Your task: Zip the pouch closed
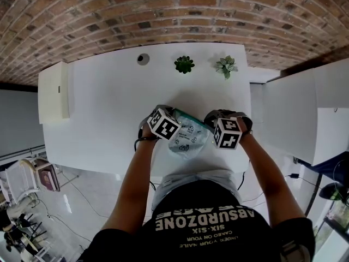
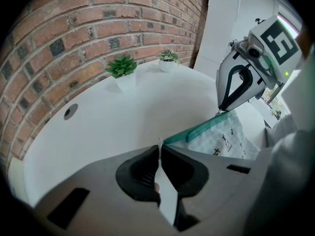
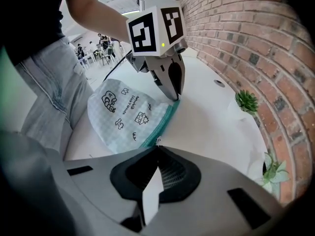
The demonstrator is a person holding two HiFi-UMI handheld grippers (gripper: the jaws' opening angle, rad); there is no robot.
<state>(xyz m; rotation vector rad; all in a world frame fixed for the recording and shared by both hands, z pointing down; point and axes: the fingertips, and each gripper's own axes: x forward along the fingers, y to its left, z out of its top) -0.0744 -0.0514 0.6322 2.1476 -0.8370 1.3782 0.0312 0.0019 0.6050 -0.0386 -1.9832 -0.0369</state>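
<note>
A pale checked pouch (image 1: 190, 138) with small prints and a teal zipper edge (image 3: 160, 127) lies on the white table (image 1: 109, 108), between my two grippers. My left gripper (image 2: 159, 149) is shut on one end of that teal edge. The right gripper view shows its tips (image 3: 176, 97) pinching the far end. My right gripper (image 3: 157, 149) is shut on the opposite end of the zipper edge, and the left gripper view shows it (image 2: 220, 112) there too. Whether the slider sits between its pads I cannot tell. In the head view the marker cubes cover both sets of tips.
Two small potted plants (image 1: 184, 64) (image 1: 226, 65) and a round cable hole (image 1: 143, 59) sit at the table's far edge by the brick wall. A cream box (image 1: 54, 91) stands at the left end, and a white cabinet (image 1: 294, 113) to the right.
</note>
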